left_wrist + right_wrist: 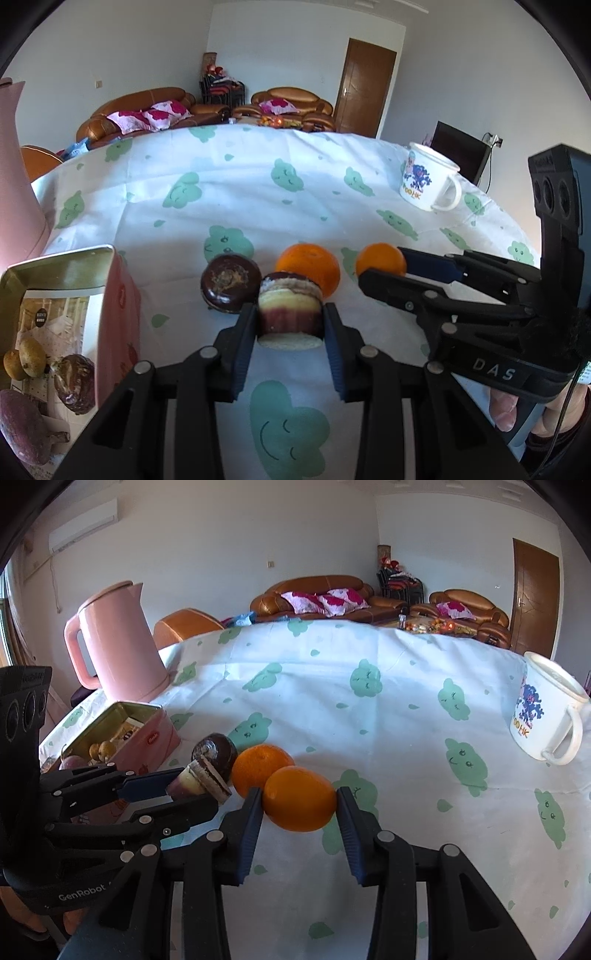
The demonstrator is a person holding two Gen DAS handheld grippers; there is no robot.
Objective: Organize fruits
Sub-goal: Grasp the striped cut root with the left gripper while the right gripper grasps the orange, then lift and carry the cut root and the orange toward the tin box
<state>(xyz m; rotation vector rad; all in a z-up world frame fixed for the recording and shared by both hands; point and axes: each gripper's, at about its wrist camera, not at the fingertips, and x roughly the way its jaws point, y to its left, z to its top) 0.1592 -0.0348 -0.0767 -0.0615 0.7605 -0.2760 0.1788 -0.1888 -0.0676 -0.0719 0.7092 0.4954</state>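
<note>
The left gripper is clamped on a layered cake, tilted just above the cloth. The right gripper grips an orange between both pads. A second orange sits on the cloth, touching the held one, with a chocolate pie just beside it. The open tin stands to the left, near the pink kettle.

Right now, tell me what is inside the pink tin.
The pink tin stands open. Inside lie two small yellow-brown fruits, a dark chocolate-coated cake and a reddish-purple sweet potato on printed paper. Its near wall and the picture's edge hide the remaining floor.
</note>
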